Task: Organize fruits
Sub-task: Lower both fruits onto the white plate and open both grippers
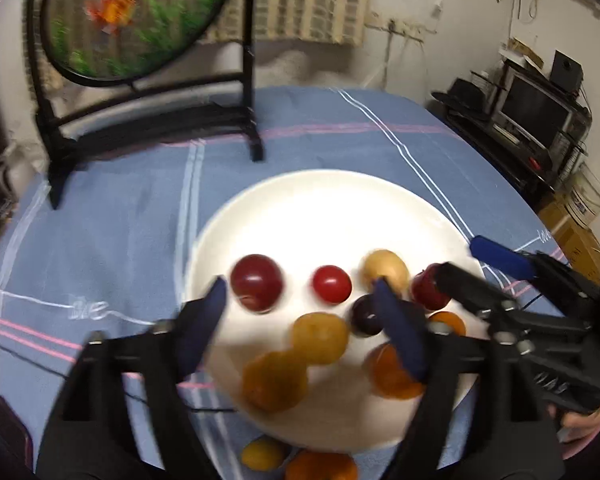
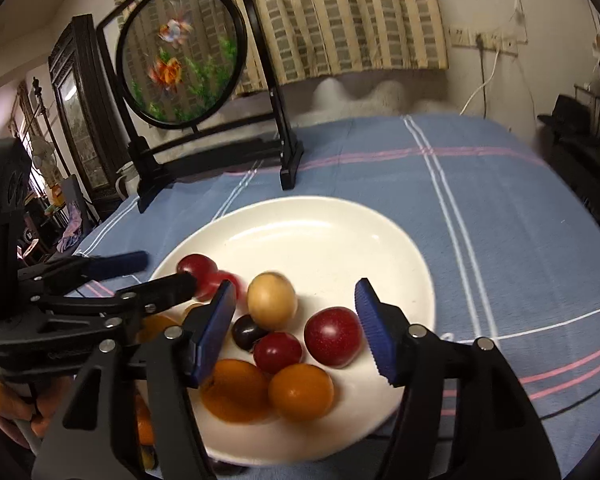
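A white plate [image 1: 332,208] sits on the blue tablecloth and holds several small fruits: red plums [image 1: 257,282], a red tomato [image 1: 332,284], a pale yellow fruit [image 1: 386,268], a dark plum [image 1: 364,316] and orange fruits [image 1: 320,336]. My left gripper [image 1: 300,292] is open and empty above the plate's near half. My right gripper [image 2: 296,304] is open and empty over the same plate [image 2: 340,232], with a red plum [image 2: 332,342], a yellow fruit [image 2: 271,301] and orange fruits [image 2: 301,391] between its fingers. Each gripper shows in the other's view.
A black stand with a round goldfish screen [image 2: 180,56] stands at the table's far left. Two fruits [image 1: 264,454] lie on the cloth in front of the plate. A TV shelf [image 1: 536,120] stands beyond the table's right edge. A striped curtain hangs behind.
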Action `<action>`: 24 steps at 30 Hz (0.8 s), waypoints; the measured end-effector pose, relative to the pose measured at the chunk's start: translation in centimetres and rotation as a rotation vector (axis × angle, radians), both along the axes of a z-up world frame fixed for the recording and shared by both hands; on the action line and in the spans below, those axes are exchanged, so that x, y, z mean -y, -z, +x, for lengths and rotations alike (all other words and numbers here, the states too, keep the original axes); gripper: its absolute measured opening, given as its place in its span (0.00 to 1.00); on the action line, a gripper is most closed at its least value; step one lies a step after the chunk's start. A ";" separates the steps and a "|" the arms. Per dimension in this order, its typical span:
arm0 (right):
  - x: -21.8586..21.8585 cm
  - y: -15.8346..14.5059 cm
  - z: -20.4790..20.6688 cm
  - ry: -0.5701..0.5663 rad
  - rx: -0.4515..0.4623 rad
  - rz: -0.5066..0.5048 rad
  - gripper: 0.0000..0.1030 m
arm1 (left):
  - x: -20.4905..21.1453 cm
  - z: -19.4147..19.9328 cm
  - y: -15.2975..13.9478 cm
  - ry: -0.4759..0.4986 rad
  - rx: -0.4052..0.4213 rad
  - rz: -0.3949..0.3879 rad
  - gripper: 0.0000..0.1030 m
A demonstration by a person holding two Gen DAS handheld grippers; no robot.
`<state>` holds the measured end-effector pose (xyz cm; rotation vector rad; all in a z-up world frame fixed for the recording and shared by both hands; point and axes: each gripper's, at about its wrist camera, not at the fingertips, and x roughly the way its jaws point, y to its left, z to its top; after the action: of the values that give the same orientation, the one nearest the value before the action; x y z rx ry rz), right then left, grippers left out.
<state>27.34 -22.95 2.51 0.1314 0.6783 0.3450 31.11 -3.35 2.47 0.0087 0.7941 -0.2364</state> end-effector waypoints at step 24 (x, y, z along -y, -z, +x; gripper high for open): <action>-4.8 3.9 -9.1 -0.148 -0.133 -0.152 0.61 | -7.4 -13.8 3.2 -0.229 0.052 0.009 0.98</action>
<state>18.25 -18.19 -1.39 -0.0415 0.8461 0.4275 17.35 4.09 -0.73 -0.0674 0.7374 -0.0160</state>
